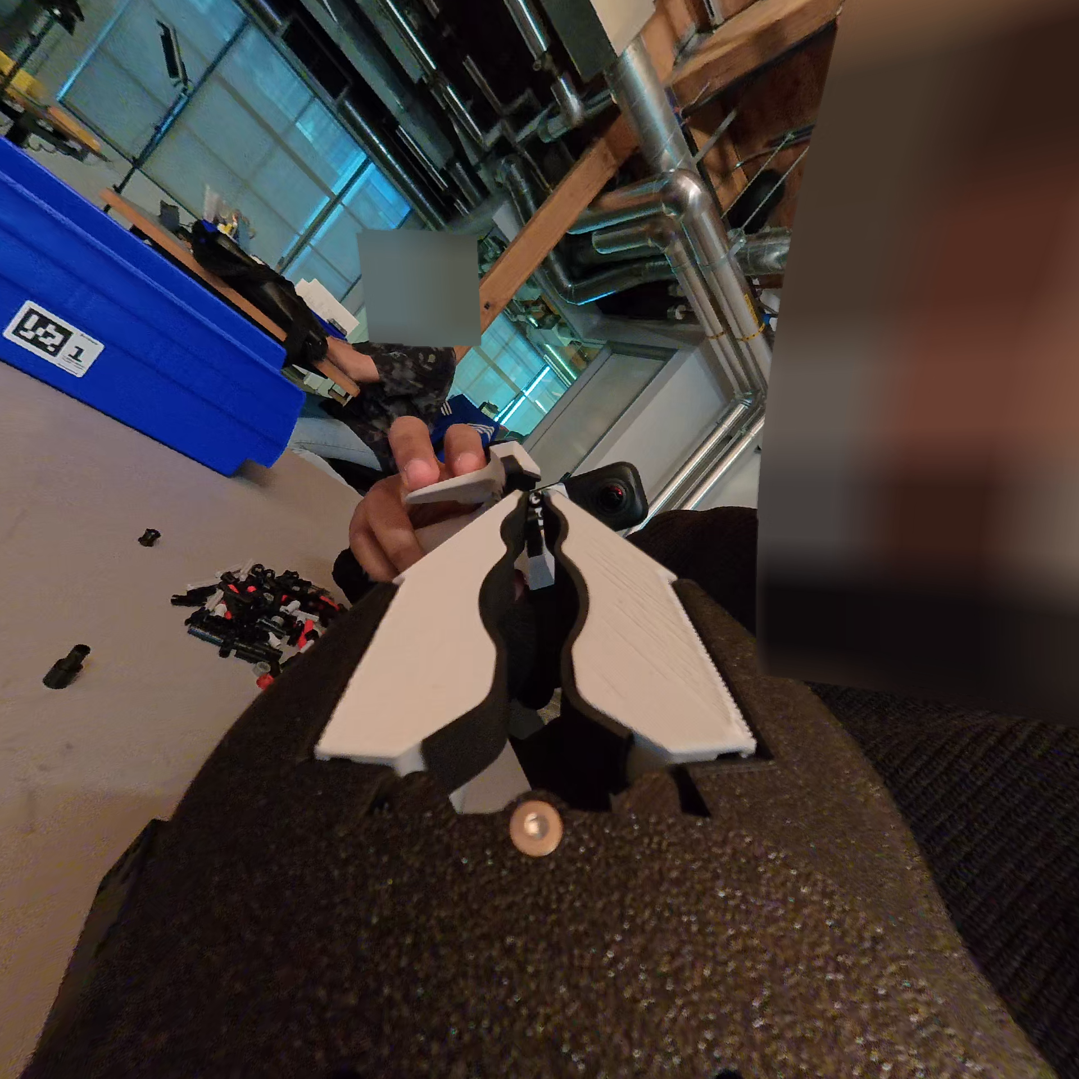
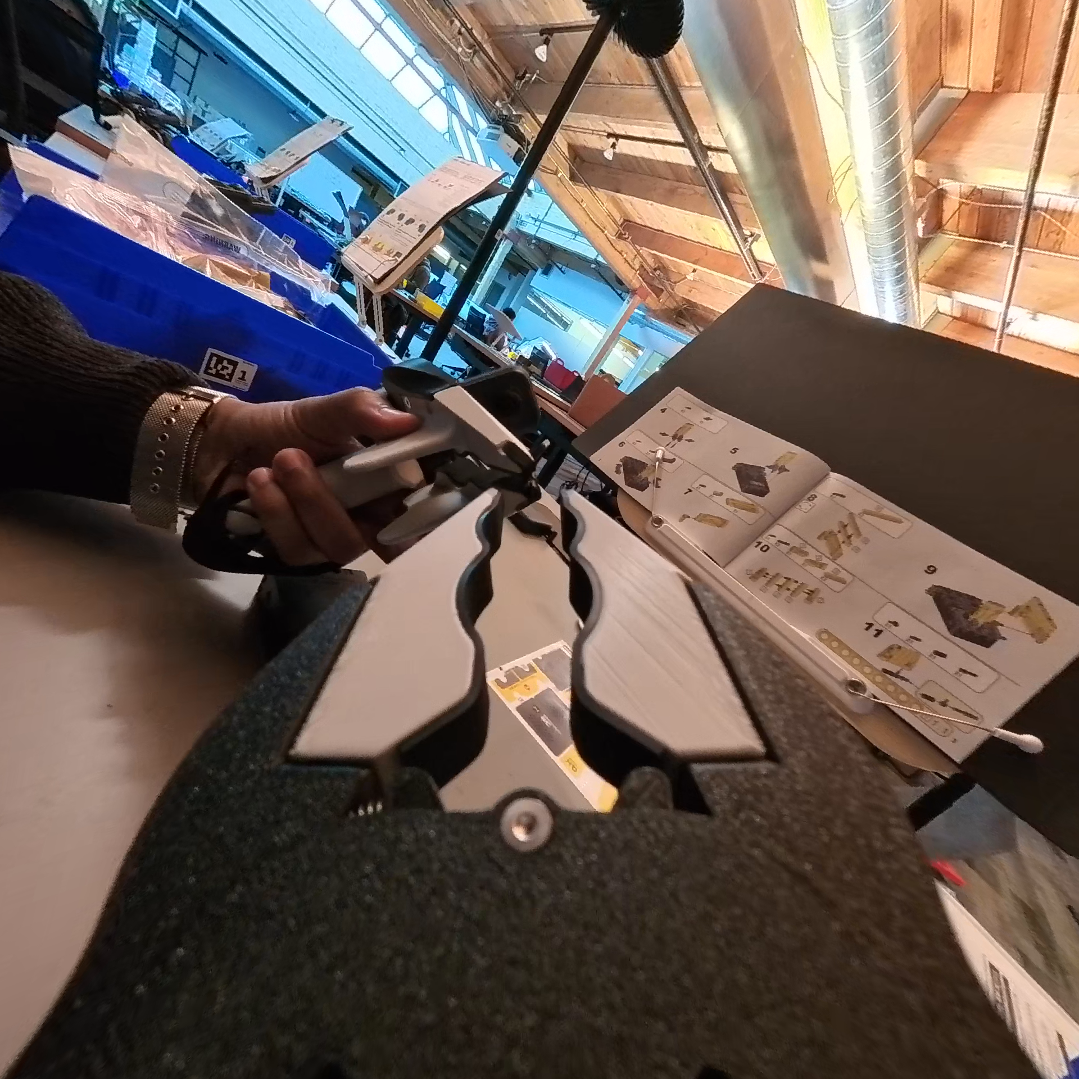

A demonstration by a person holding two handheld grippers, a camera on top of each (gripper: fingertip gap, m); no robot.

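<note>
My left gripper [image 1: 534, 499] is raised off the table with its white fingers nearly together. It pinches a small grey and black piece [image 1: 540, 569] that runs back between the black pads. My right gripper [image 2: 531, 496] faces it tip to tip, open with a clear gap. The left gripper's tips lie just in front of that gap. A hand [image 1: 391, 525] holds the right gripper's grey handle, and its camera [image 1: 613, 496] shows beyond. A hand with a metal watch band [image 2: 169, 449] holds the left gripper.
A pile of small black, red and white parts [image 1: 257, 607] and two loose black pins [image 1: 64, 665] lie on the table. A blue bin [image 1: 146, 327] stands behind. An open instruction booklet [image 2: 817, 554] leans on a black board [image 2: 876, 409]. A seated person [image 1: 403, 373] is farther off. Only a small space, under 4 cm, lies between the two pairs of fingers.
</note>
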